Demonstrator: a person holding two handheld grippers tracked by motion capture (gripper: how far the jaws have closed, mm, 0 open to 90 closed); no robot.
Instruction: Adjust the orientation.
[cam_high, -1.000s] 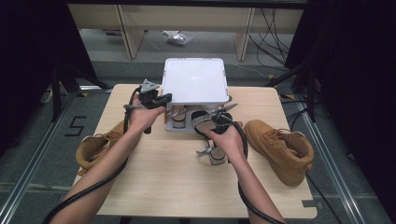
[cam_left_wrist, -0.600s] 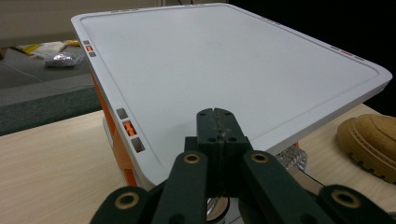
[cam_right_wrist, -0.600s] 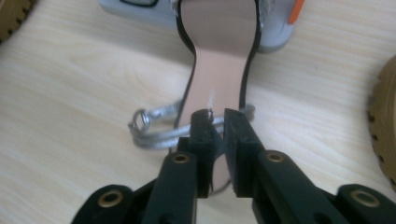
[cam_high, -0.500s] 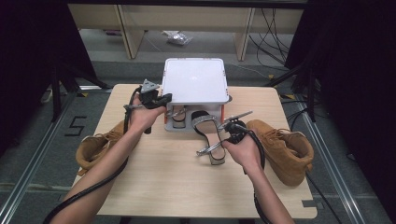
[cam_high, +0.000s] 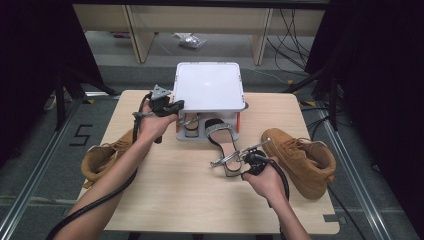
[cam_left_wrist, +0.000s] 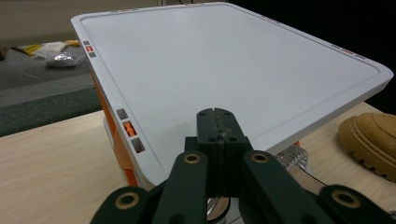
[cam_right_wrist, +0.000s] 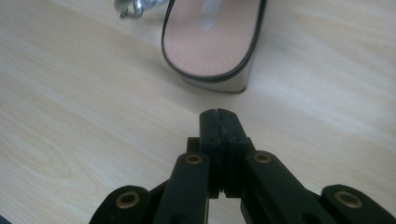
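right hand-held gripper (cam_right_wrist: 218, 116) level beside sandal (cam_right_wrist: 212, 39)

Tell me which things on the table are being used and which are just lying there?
In use:
- white square plastic lid of the box, left claw shut at its edge
- silver-strapped sandal with pink insole, just ahead of the shut right claw

Lying about:
- tan suede boot on the right
- tan suede boot on the left

My left hand-held gripper (cam_high: 172, 106) raised, jaws pressed together, forearm reaching forward, my right hand-held gripper (cam_high: 235, 159) low, pointing left, jaws just closed on nothing.
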